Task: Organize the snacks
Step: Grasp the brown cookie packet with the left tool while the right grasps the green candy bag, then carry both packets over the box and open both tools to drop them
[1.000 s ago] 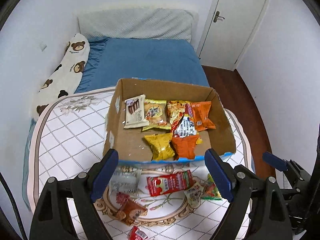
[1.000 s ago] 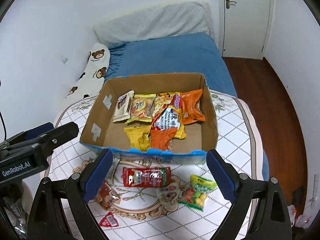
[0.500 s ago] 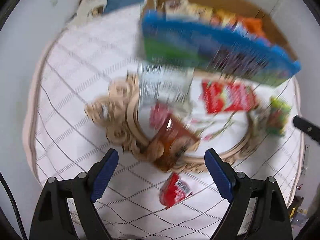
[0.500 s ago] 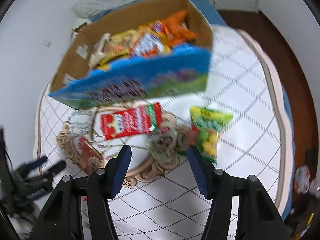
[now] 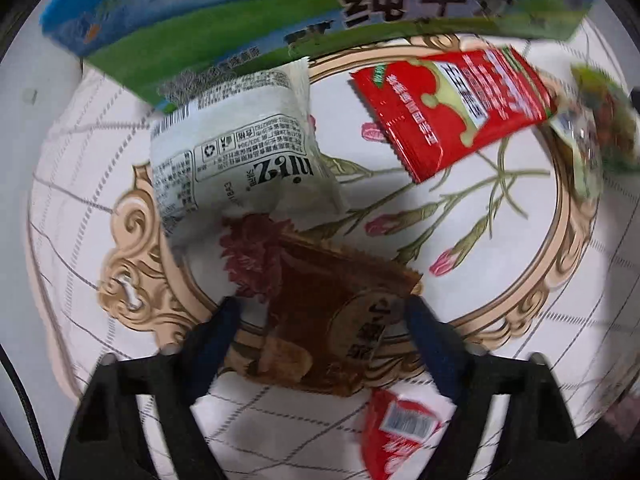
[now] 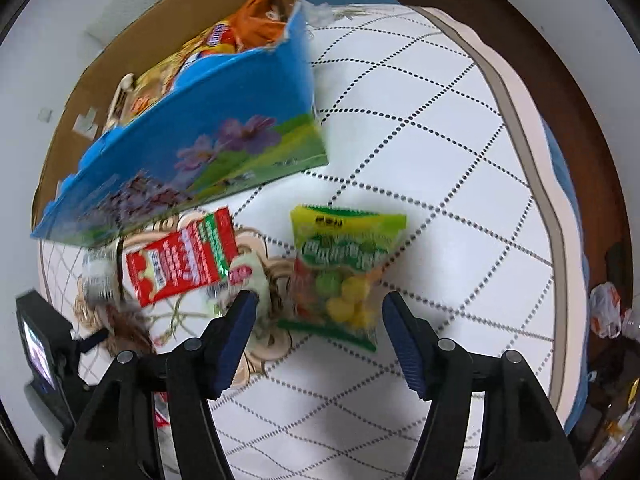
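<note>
The brown snack pack (image 5: pixel 336 320) is lying on the bed cover (image 5: pixel 520 380), between the wide-open fingers of the left hand-held gripper (image 5: pixel 320 312). The green candy bag (image 6: pixel 340 268) is sitting between the right hand-held gripper's (image 6: pixel 318 308) open fingers. Each should squeeze the middle gently, then lift toward the box (image 6: pixel 200 128).

White quilted mattress (image 6: pixel 420 128) with floral medallion print, blue bedsheet (image 6: pixel 560 160), dark wood floor (image 6: pixel 520 12), white wall (image 6: pixel 48 32)

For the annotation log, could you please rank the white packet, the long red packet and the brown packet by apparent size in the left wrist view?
1. White packet.
2. Long red packet and brown packet: they look alike, and the brown one's nearness to the camera, between the open left gripper's fingers, makes ranking unsure.
</note>
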Motion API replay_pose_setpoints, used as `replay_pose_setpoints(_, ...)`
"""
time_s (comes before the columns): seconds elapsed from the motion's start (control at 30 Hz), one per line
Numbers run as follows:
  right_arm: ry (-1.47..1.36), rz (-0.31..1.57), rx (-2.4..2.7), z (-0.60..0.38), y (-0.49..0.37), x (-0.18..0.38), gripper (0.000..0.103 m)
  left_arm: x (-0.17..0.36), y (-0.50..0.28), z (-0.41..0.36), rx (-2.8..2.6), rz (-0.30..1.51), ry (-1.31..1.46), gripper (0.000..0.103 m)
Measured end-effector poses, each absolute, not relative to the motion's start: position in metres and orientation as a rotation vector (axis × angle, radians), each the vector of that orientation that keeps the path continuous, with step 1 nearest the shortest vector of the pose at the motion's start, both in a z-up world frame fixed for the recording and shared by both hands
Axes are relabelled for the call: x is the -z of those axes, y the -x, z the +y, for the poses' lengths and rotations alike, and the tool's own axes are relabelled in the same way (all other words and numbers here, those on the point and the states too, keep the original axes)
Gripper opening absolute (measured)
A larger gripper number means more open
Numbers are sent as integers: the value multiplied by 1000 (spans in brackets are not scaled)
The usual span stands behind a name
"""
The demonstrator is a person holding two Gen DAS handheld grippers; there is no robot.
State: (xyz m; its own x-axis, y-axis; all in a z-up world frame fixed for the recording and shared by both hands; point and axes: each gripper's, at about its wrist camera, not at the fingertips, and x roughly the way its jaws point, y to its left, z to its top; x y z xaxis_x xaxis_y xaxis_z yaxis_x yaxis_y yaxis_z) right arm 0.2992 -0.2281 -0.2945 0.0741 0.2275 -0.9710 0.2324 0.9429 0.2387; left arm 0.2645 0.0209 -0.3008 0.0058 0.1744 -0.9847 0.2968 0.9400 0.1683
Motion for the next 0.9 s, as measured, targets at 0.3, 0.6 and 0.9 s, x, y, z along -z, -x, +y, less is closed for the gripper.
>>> replay_pose_setpoints(0.3, -163, 1554, 11, -202, -311, 328, 58, 307, -251, 93, -78, 1683, 275, 56)
replay_pose_setpoints(0.6, -31, 1638, -127, -173, -256, 333, 53, 321, -245, 75, -1, 1725, 134, 60)
replay_pose_setpoints(0.9, -141, 1640, -96, -173, -228, 341, 56, 322, -250, 49, -34, 1703, 68, 60)
